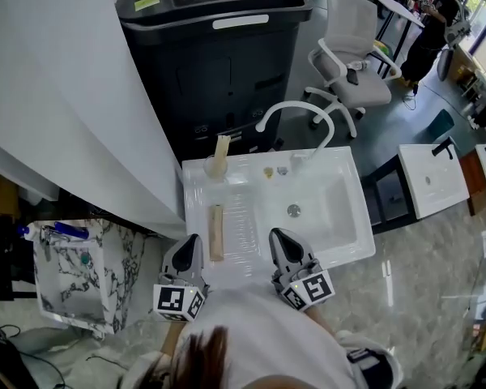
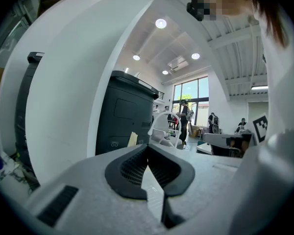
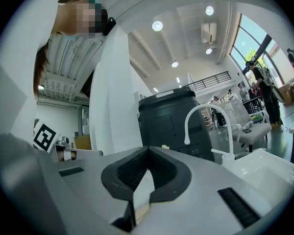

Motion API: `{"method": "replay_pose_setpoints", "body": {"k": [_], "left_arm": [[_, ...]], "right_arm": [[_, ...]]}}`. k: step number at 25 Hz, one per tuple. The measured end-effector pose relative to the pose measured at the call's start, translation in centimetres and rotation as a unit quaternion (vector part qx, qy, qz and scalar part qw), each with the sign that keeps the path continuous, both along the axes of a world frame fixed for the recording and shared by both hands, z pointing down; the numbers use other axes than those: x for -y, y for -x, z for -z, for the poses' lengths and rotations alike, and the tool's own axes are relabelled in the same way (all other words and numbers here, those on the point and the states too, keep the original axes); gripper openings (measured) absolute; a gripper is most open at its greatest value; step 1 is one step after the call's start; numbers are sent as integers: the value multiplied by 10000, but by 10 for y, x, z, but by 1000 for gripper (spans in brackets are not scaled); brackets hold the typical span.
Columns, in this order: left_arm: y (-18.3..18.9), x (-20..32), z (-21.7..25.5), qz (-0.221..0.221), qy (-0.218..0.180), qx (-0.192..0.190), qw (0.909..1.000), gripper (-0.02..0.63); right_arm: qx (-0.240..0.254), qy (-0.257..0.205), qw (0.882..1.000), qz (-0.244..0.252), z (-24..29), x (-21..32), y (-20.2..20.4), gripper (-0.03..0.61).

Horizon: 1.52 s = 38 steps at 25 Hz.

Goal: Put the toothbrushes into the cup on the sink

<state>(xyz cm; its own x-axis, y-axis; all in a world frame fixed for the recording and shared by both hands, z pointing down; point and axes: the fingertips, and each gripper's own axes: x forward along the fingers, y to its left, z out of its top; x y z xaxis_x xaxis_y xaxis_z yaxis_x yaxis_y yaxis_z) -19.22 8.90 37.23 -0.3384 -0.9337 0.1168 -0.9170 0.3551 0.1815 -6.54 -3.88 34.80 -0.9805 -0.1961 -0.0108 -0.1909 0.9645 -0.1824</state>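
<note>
A white sink point(image 1: 324, 245) lies in front of me, with a curved white faucet point(image 1: 296, 110) at its back. At the back left corner stands a clear cup point(image 1: 217, 168) with a wooden toothbrush point(image 1: 222, 147) upright in it. A second wooden toothbrush point(image 1: 216, 232) lies flat on the sink's left ledge. My left gripper point(image 1: 189, 248) hovers at the sink's front edge, just left of the lying brush, with its jaws together and nothing in them. My right gripper point(image 1: 282, 241) is shut and empty over the front rim of the basin. The left gripper view shows its jaws point(image 2: 148, 150) closed, and the right gripper view shows the same point(image 3: 147, 152).
A tall black machine point(image 1: 219, 47) stands right behind the sink, and a white curved wall point(image 1: 65, 96) rises on the left. A marble-patterned box point(image 1: 85, 270) sits on the floor at the left. A white office chair point(image 1: 352, 63) and another white sink point(image 1: 437, 177) are on the right.
</note>
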Motion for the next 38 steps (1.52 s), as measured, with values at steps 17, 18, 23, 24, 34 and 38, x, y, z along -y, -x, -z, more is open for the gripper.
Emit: {"method": "replay_pose_setpoints", "body": {"k": [17, 18, 23, 24, 34, 38], "left_arm": [[9, 1, -2, 107, 20, -93, 9999, 15], [10, -1, -3, 133, 19, -124, 9998, 15], [12, -11, -9, 236, 32, -255, 9994, 15], [13, -12, -10, 245, 38, -265, 9993, 15], [28, -15, -21, 303, 134, -167, 9993, 15], [32, -17, -28, 368, 167, -243, 9989, 15]], "right_arm": [[-64, 29, 10000, -62, 0, 12, 10, 12], [-78, 20, 9999, -62, 2, 11, 10, 12], [-123, 55, 9999, 48, 6, 2, 17, 12], [-134, 50, 9999, 69, 7, 0, 20, 12], [-895, 177, 9948, 453, -17, -6, 59, 12], [-1348, 380, 9881, 631, -43, -9, 89, 12]]}}
